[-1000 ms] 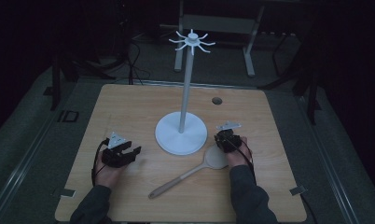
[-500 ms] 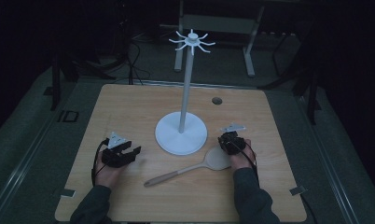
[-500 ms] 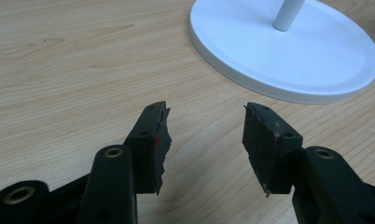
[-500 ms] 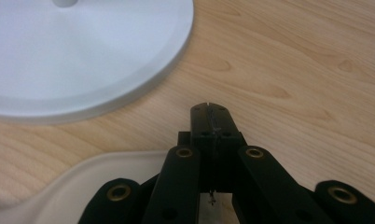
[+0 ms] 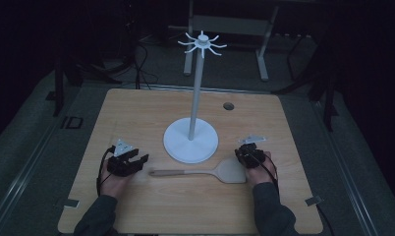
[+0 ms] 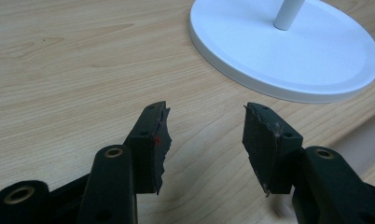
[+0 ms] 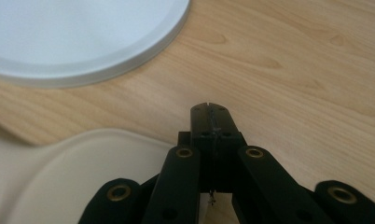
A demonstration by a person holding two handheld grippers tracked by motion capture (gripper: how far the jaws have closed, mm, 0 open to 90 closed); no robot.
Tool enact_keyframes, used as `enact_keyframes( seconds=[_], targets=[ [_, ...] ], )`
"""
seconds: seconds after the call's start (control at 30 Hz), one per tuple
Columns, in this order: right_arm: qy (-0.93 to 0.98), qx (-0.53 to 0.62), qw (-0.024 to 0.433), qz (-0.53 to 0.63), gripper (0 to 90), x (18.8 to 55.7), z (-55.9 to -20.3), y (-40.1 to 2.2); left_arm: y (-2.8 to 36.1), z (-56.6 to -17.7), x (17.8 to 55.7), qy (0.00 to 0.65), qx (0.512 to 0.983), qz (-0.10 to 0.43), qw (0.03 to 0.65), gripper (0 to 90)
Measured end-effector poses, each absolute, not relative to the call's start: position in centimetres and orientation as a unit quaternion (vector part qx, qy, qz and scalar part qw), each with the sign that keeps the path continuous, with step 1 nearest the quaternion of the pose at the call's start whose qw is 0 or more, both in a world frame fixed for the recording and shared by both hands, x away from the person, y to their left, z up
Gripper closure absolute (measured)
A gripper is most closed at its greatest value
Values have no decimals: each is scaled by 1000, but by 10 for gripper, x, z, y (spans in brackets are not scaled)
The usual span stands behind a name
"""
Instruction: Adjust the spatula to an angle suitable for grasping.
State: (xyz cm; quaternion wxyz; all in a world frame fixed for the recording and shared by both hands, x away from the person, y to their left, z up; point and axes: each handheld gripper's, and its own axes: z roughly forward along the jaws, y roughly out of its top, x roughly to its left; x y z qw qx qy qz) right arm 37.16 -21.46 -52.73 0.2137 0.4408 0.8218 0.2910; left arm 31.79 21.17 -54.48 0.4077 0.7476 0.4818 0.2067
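- Spanning the middle of the high view, a light wooden desk (image 5: 136,118) carries everything; dark floor lies around it.
- White stand (image 5: 191,140): round base at frame centre, thin pole rising upright to a ring of short hooks near the top centre. Base also at the upper right of the left gripper view (image 6: 288,51) and the upper left of the right gripper view (image 7: 78,37).
- Spatula (image 5: 205,172): pale, lying flat on the desk just below the stand's base, apart from it. Handle points toward frame left, blade toward frame right. In the right gripper view the blade (image 7: 83,177) fills the lower left corner.
- Right tongs (image 5: 245,156): lower right of centre in the high view, held in a hand at the blade's right edge. Right gripper view shows the jaws (image 7: 209,116) pressed fully together, nothing between them, tips over bare wood just beside the blade. Contact with the blade cannot be told.
- Left tongs (image 5: 134,162): lower left in the high view, held in a hand, near the handle's end but apart from it. Left gripper view shows the jaws (image 6: 204,135) spread wide, bare desk between them, gripping nothing.
- Small dark hole (image 5: 228,105) in the desk, upper right of the stand.
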Motion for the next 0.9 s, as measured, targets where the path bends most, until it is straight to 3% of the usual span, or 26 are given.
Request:
enact_keyframes(
  seconds=[0.23, 0.53, 0.9],
  targets=[
    [835, 429, 190, 289, 900, 363, -529, -217, 211, -545, 318, 481, 748, 207, 407, 503],
    [846, 408, 194, 284, 899, 355, -528, -209, 212, -545, 318, 483, 745, 207, 411, 504],
    [867, 343, 193, 307, 882, 314, -522, -196, 212, -545, 318, 483, 745, 208, 410, 504]
  ],
)
